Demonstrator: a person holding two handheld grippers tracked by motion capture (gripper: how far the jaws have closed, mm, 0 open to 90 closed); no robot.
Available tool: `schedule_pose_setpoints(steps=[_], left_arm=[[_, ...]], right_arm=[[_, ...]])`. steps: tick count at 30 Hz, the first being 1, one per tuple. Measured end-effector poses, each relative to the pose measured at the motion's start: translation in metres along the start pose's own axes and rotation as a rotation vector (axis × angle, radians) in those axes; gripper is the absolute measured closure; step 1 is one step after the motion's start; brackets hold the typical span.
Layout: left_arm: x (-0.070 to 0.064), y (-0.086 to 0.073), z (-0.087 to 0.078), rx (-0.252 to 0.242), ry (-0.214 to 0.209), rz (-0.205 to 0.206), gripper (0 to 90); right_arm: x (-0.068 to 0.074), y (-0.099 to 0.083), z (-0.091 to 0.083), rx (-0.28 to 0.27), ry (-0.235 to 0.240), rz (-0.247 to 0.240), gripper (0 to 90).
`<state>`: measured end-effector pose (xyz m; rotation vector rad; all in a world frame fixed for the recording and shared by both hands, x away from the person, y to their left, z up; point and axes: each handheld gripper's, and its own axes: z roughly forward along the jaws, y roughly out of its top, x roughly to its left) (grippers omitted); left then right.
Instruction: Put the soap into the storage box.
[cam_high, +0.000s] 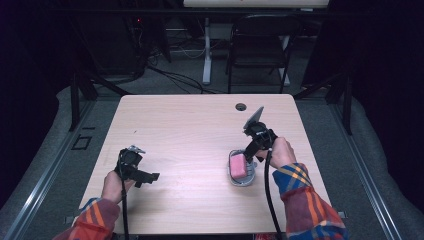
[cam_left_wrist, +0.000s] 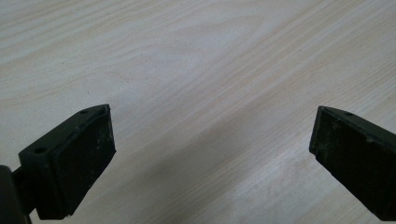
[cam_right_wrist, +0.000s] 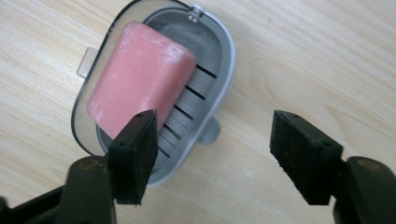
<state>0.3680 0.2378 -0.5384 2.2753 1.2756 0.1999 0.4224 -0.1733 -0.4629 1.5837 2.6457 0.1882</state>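
I take the soap dish (cam_high: 241, 169) as my landmark: a grey oval tray on the pale wooden counter (cam_high: 190, 130), on its right half and toward my side. A pink bar of soap (cam_high: 238, 165) lies in it.

My right tongs (cam_high: 248, 151) hang over the dish's far right edge, held by my right hand (cam_high: 281, 152). In the right gripper view those tongs (cam_right_wrist: 212, 140) stand wide apart with nothing between them: one pad is over the near end of the soap (cam_right_wrist: 140, 79) and the dish's rim (cam_right_wrist: 224, 70), the other is over bare wood beside the dish. I cannot tell whether the pad touches the soap.

My left tongs (cam_high: 149, 177) are well to the left of the dish, low over the counter, in my left hand (cam_high: 114, 186). In the left gripper view they (cam_left_wrist: 212, 140) are spread wide over bare wood grain.

The right gripper view alone gives me the slotted floor of the dish, a small tab on its side and the soap lying slantwise, resting partly on the rim. The high view adds a black chair (cam_high: 258, 42) beyond the counter's far edge.
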Motion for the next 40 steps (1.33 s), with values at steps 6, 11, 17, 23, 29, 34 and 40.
schedule_pose_setpoints(steps=[6,11,17,23,29,34,40], left_arm=[[-0.001,0.000,0.000,-0.002,0.003,0.000,0.2],[-0.001,0.000,0.001,-0.001,0.000,-0.001,0.2],[-0.001,0.000,0.001,0.000,-0.002,-0.001,0.2],[0.000,0.000,0.001,0.003,0.002,-0.003,0.2],[0.000,0.000,0.002,0.005,0.002,-0.007,0.2],[0.000,0.001,0.002,0.010,0.003,-0.003,0.2],[0.001,0.001,0.001,0.010,0.001,0.001,0.2]], right_arm=[[-0.014,-0.016,-0.011,-0.068,-0.017,-0.003,14.6],[-0.027,-0.034,-0.017,-0.129,-0.048,-0.015,10.3],[-0.043,-0.059,-0.019,-0.180,-0.075,-0.003,1.4],[-0.059,-0.087,-0.019,-0.249,-0.104,0.000,0.0],[-0.069,-0.118,-0.011,-0.296,-0.117,-0.012,0.0],[-0.069,-0.138,-0.001,-0.350,-0.167,-0.035,0.0],[-0.069,-0.143,0.011,-0.337,-0.170,-0.056,6.0]])
